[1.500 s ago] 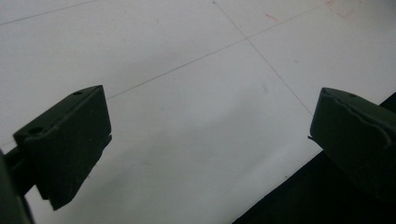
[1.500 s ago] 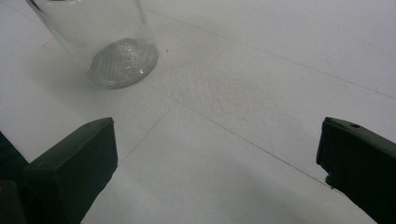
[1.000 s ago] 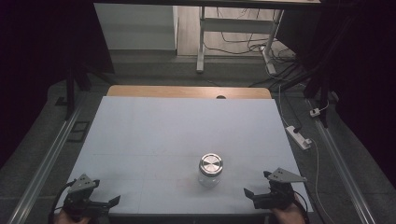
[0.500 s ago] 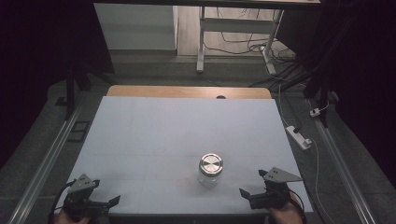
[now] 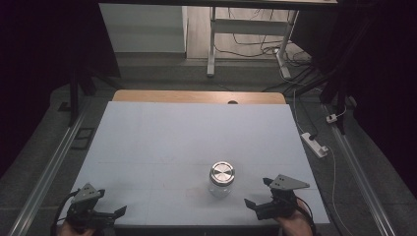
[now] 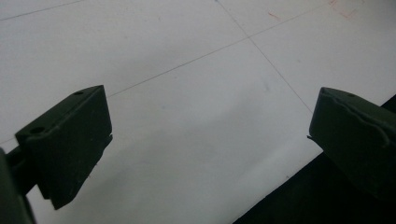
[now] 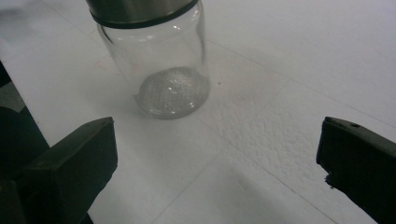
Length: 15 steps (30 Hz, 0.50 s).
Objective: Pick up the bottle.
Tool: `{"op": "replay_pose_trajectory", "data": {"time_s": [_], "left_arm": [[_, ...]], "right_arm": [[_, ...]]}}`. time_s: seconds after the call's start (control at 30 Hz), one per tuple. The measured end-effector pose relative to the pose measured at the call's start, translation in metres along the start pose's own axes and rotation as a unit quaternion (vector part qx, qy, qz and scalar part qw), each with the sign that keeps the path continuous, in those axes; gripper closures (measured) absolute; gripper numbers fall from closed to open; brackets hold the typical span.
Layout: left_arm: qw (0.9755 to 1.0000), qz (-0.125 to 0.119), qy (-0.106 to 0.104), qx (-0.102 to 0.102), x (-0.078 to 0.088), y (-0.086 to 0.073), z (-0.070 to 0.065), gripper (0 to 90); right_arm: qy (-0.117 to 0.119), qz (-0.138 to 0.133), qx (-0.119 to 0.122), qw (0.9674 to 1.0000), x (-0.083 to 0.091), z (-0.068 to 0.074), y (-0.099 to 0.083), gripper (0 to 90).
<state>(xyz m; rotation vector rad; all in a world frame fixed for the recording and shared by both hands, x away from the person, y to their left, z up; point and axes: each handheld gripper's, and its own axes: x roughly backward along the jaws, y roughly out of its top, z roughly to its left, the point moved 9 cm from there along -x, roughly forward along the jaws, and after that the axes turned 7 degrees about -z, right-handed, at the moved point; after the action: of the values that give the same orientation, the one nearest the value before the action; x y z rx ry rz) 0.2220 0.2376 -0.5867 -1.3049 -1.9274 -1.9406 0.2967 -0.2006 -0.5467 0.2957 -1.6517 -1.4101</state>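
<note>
1. Jar, upright on the white table, near the front edge, just ahead and to the left of the right gripper.
2. Clear glass, steel lid screwed on top, dark band beneath the lid.
3. In the right gripper view: jar ahead of the left jaw, off-centre, not between the jaws, nothing touching.
4. Right gripper: jaws spread wide, nothing pinched, bare table between them.
5. Left gripper: low at the front left corner, well apart from the jar, jaws spread too, holding nothing.
6. In the left gripper view: thin lines crossing on the table ahead, table edge running under the right jaw.
7. Hand behind the right gripper at the bottom edge.
</note>
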Motion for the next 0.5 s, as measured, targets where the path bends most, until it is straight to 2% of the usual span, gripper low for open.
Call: {"op": "replay_pose_trajectory", "data": {"time_s": [0.1, 0.23, 0.5], "left_arm": [[1.0, 0.0, 0.0, 0.0, 0.0, 0.0, 0.0, 0.1], [1.0, 0.0, 0.0, 0.0, 0.0, 0.0, 0.0, 0.1], [1.0, 0.001, 0.0, 0.001, 0.0, 0.0, 0.0, 0.1]], "right_arm": [[0.012, -0.004, 0.011, 0.9999, -0.005, 0.003, 0.002, 0.0], [0.025, -0.002, 0.014, 0.9996, -0.013, 0.008, 0.003, 0.0], [0.039, 0.008, 0.009, 0.9992, -0.028, 0.013, 0.005, 0.0]]}}
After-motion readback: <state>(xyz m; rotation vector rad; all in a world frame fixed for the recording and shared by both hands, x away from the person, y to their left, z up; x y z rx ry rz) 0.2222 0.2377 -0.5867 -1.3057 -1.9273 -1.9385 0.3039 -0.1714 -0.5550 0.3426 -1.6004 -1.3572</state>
